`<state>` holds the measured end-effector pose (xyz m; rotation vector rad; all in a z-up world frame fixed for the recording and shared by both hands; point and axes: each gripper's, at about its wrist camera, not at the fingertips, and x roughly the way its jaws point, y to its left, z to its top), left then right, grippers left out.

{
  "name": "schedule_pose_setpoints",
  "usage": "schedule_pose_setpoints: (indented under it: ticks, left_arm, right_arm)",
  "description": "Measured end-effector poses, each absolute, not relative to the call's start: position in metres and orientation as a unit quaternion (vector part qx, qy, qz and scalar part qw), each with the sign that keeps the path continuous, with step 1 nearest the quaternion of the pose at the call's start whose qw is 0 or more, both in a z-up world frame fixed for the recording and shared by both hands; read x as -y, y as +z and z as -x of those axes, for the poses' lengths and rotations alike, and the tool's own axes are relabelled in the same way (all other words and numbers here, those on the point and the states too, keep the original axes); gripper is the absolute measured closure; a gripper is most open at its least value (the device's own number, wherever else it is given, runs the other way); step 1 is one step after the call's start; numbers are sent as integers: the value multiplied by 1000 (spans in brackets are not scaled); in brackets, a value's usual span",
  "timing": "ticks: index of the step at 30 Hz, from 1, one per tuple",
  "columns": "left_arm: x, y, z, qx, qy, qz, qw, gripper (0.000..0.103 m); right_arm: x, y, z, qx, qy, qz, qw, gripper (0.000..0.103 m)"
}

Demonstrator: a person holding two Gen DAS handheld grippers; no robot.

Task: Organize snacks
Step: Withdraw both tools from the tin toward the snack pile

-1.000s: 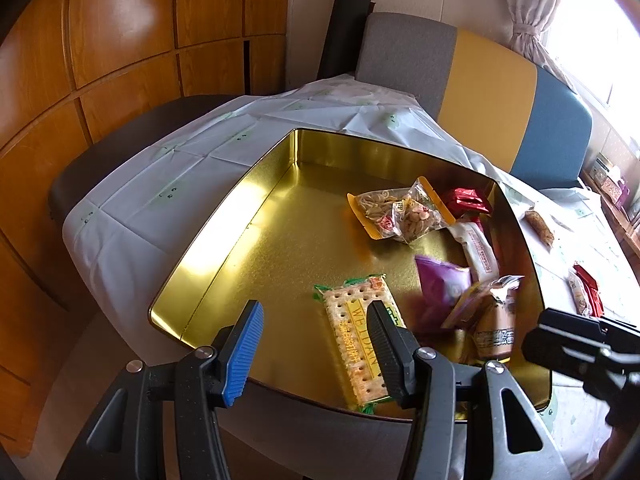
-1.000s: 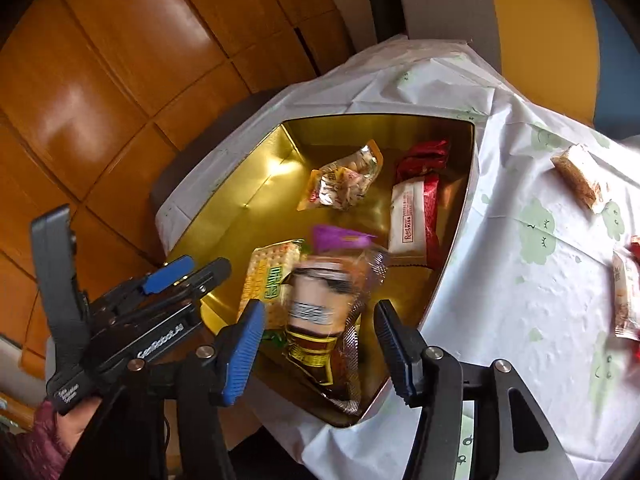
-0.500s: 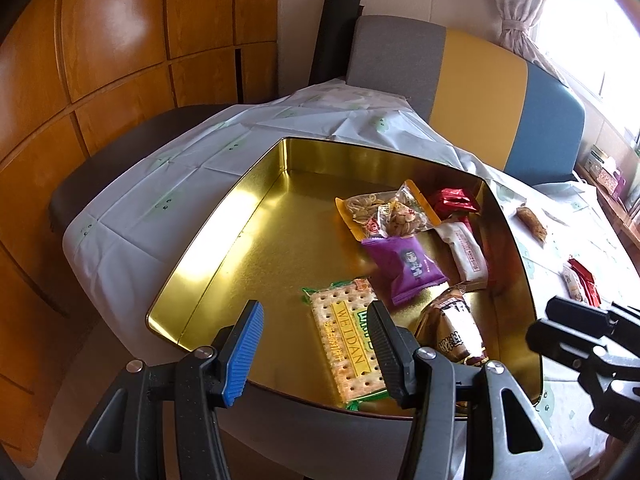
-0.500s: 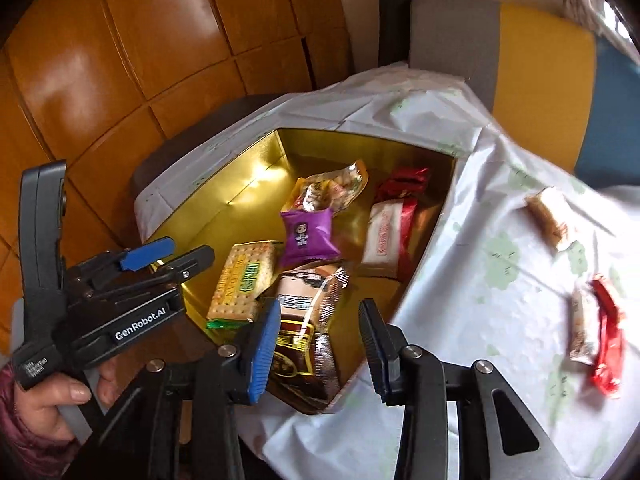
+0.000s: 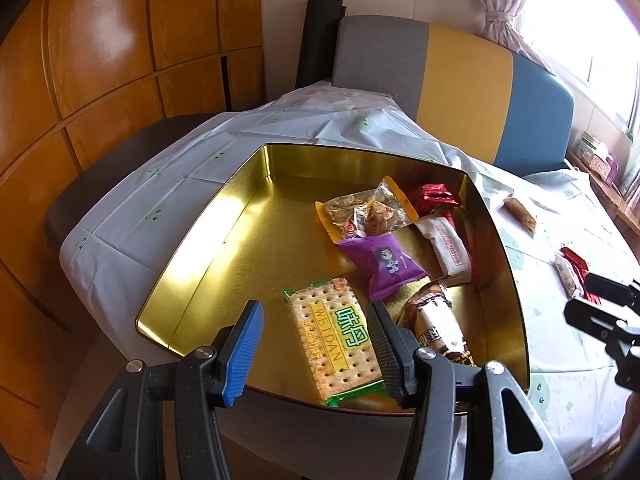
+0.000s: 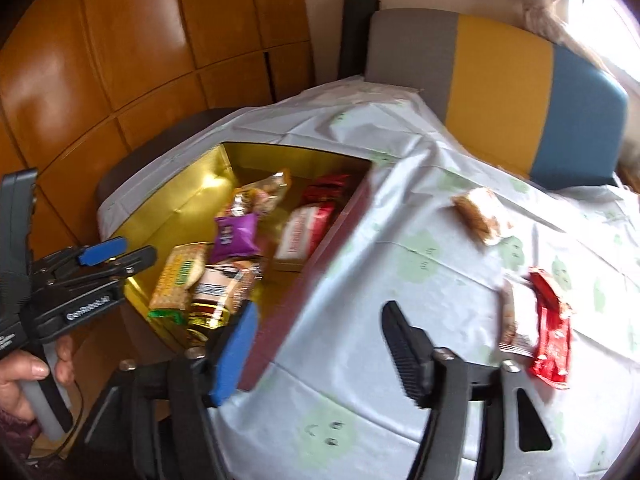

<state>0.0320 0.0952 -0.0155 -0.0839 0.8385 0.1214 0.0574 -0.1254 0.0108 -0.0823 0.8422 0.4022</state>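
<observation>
Your left tool (image 5: 314,344) hangs half-open, empty, above the "WEIDAN" cracker pack (image 5: 334,336) in the gold tin (image 5: 208,240); your right tool (image 6: 316,346), jaws just opening, holds nothing.

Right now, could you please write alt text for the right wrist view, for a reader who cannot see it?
The right gripper, open and empty, hangs over a pale tablecloth beside a gold tin holding several snack packets. Three more snacks lie loose on the cloth to the right, including a red packet; the left gripper shows at the left edge.
</observation>
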Motion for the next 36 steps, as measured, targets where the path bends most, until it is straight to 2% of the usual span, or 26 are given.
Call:
schedule_pose_setpoints:
  ticks: [6, 9, 10, 11, 16, 24, 28, 31, 36]
  left_arm:
    - [-86, -13, -32, -405, 54, 32, 912, 48]
    - [-82, -11, -32, -404, 52, 26, 913, 48]
    - [-81, -11, -31, -404, 51, 24, 913, 48]
    - [-79, -10, -31, -403, 49, 22, 914, 48]
    - [-72, -7, -30, -401, 43, 12, 915, 48]
    - [-56, -1, -31, -398, 33, -12, 917, 48]
    - [-47, 1, -33, -399, 29, -27, 916, 48]
    - [-39, 3, -34, -399, 19, -33, 916, 48]
    - [-21, 8, -38, -397, -1, -55, 916, 48]
  right_arm:
    - [165, 23, -57, -377, 156, 27, 913, 17]
    - [190, 35, -54, -347, 128, 8, 929, 7]
    - [200, 40, -54, -334, 110, 3, 936, 1]
    - [209, 44, -53, -321, 91, 1, 943, 0]
    - [256, 51, -63, -316, 8, 4, 949, 0]
    - [339, 8, -97, -451, -81, -16, 889, 0]
    - [387, -23, -102, -520, -142, -95, 837, 0]
    - [409, -20, -96, -507, -137, -166, 835, 0]
    - [416, -15, -93, -497, -134, -189, 836, 0]
